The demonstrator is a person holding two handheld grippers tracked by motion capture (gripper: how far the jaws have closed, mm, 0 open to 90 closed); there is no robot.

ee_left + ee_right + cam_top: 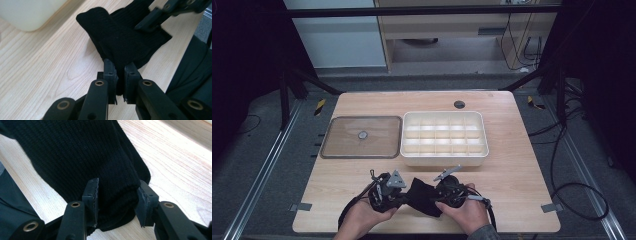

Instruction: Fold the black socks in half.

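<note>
Black knit sock: soft, light, limp; left tongs pinch its edge, right tongs grasp bunched cuff.

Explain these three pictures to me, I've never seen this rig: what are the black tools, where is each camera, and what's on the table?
A person's hands each hold a hand-operated claw. The high view looks down on the wooden table: left claw, right claw, with a black knitted cloth between them. Behind lie a white divided tray and a clear lid beside it. The other two cameras ride on the claws. The left claw pinches a thin fold of the cloth; the right claw clamps a thicker bunch of it.
</note>
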